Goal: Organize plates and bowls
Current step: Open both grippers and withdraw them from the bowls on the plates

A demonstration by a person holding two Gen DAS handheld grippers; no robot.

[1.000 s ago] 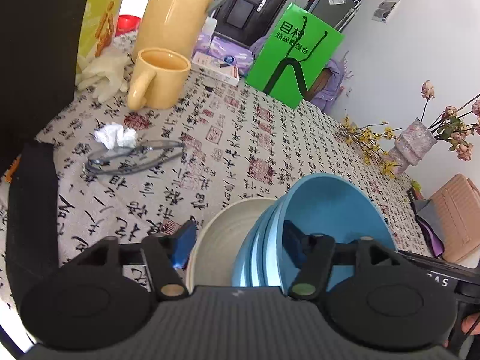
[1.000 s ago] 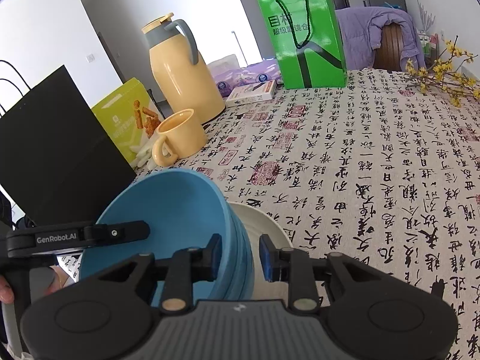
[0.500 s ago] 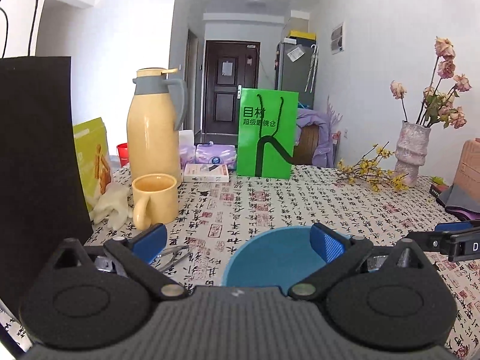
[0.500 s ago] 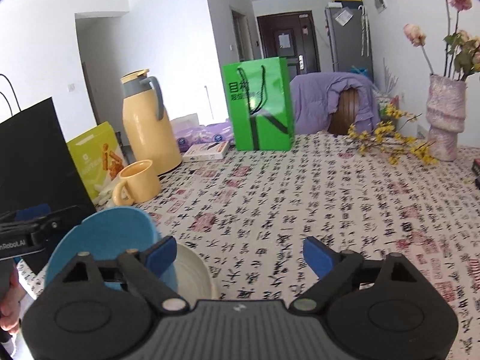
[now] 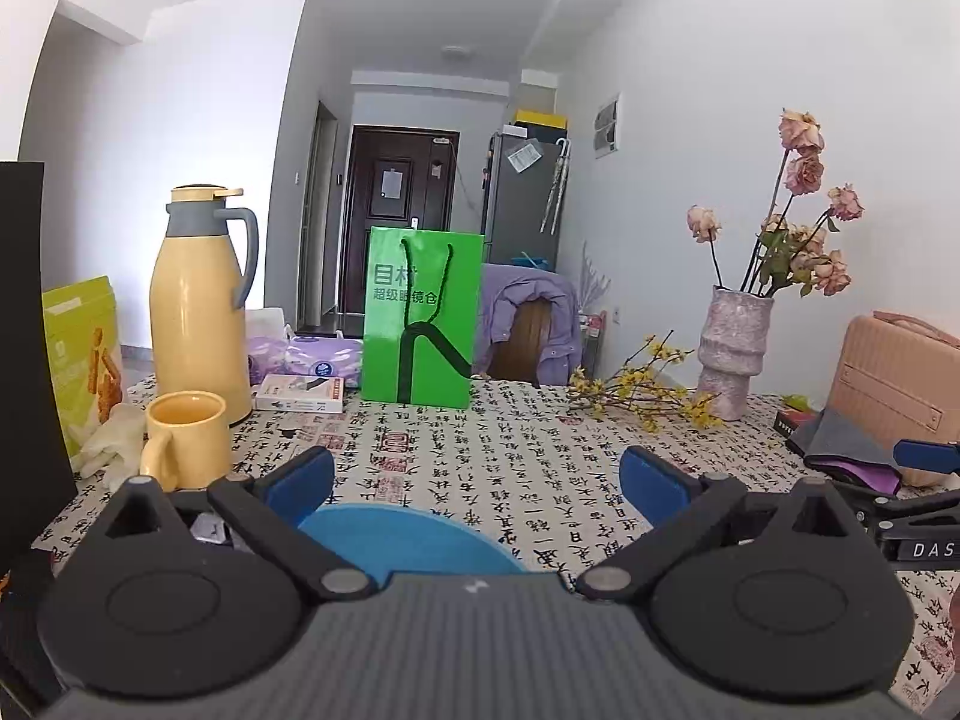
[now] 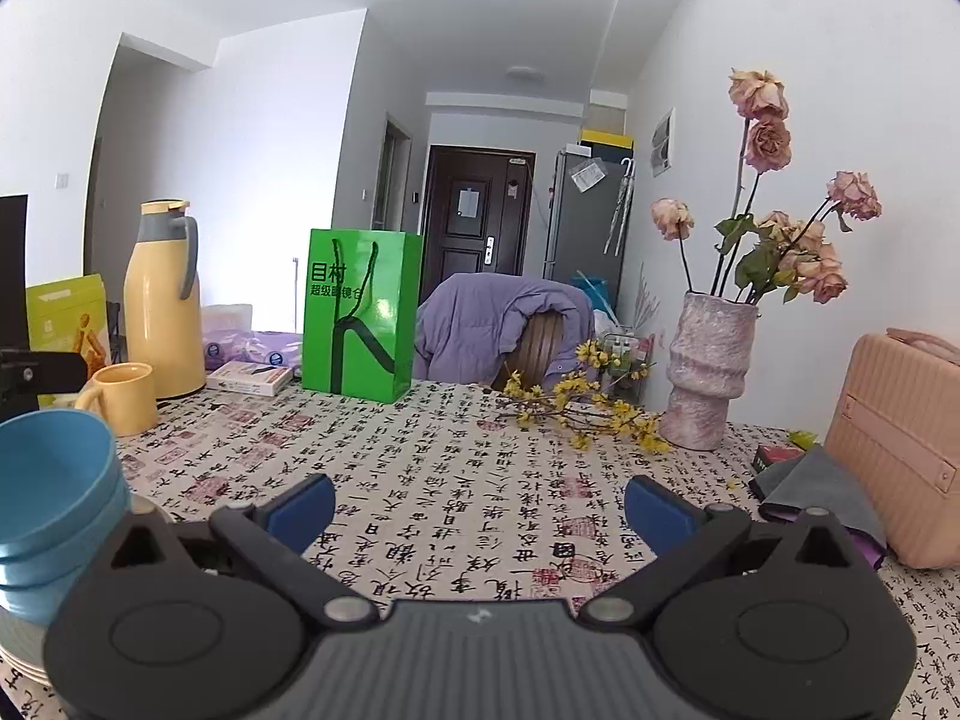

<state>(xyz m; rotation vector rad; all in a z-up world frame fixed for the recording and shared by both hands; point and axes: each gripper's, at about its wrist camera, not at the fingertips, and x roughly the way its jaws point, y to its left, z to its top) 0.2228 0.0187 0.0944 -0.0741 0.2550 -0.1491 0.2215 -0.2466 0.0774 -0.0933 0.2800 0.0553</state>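
Blue bowls stacked on pale plates at desk left edge, upright. Left hand-held gripper wide, nothing gripped, bowl rim just below. Right hand-held gripper jaws just opened wide, nothing between, bowls to its left.

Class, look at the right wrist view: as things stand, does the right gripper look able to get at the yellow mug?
Probably not directly. The right gripper stands open, but the stacked blue bowls sit at its left, between it and the yellow mug. It would likely need to go around or over them.
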